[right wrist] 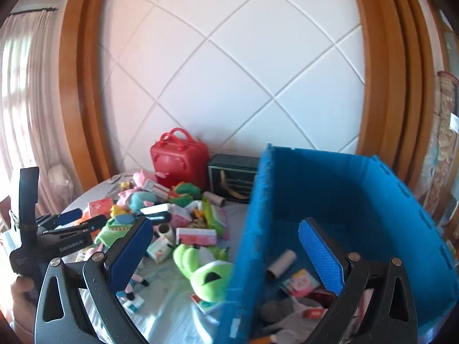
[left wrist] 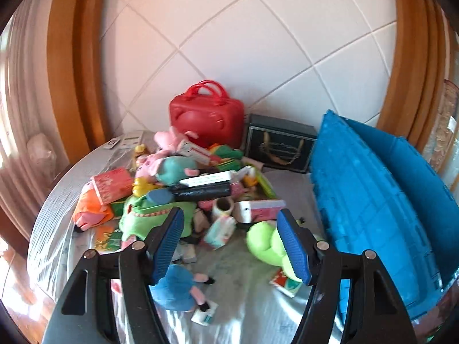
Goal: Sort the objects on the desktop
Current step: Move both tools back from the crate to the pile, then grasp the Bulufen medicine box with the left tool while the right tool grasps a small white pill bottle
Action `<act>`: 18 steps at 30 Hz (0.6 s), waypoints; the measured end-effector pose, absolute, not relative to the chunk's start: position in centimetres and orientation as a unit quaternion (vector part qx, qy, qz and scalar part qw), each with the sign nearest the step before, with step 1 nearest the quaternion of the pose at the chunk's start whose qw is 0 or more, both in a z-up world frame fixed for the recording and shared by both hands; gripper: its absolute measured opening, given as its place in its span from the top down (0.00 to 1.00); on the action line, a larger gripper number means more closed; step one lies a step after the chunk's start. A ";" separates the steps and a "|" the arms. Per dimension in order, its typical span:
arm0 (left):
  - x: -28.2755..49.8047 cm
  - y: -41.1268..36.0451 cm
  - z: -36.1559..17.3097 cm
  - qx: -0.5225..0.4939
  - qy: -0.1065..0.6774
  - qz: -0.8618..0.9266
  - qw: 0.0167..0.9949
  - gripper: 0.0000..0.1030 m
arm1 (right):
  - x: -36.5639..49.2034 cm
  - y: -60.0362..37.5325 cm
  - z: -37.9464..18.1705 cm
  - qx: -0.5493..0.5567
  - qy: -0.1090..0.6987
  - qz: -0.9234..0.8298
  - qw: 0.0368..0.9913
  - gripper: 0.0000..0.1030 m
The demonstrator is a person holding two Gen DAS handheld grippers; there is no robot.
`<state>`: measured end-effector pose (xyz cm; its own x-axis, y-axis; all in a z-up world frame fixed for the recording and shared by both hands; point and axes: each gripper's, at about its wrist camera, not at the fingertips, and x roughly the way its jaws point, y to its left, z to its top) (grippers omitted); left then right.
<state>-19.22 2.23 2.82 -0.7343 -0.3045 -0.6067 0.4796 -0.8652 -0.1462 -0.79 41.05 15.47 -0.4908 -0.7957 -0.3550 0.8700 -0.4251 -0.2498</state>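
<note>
Two grippers, both released and empty as I see them. My left gripper (left wrist: 231,243) hangs at bottom centre of its view over the toy pile (left wrist: 183,183) heaped mid-frame on the table (left wrist: 252,312). My right gripper (right wrist: 226,250) straddles the near wall of the blue crate (right wrist: 344,189), lower right, with a cardboard tube (right wrist: 282,262) lying inside. A green plush (right wrist: 200,266) lies just beside the crate.

toy pile (left wrist: 183,189) lies left of the crate (left wrist: 373,206) on the table (left wrist: 243,309).
</note>
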 end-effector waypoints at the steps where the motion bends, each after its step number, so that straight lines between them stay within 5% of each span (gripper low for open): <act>1: -18.4 0.4 2.0 0.302 0.150 -0.914 0.224 0.35 | 0.0 39.9 14.9 0.088 0.210 -0.818 0.529 0.00; 5: -15.2 -6.9 -1.9 0.331 0.139 -0.893 0.272 0.35 | 2.7 35.6 11.4 0.105 0.230 -0.777 0.576 0.00; 18: -9.9 -25.8 -18.9 0.461 0.206 -0.802 0.318 0.35 | 2.8 27.1 -5.4 0.266 0.331 -0.745 0.514 0.00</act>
<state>-9.88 -25.78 -18.86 -0.3719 -0.3211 -0.8710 0.7004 -0.7129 -0.0362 2.84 27.10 -5.39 -0.3298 -0.5898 -0.7371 0.9423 -0.2530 -0.2191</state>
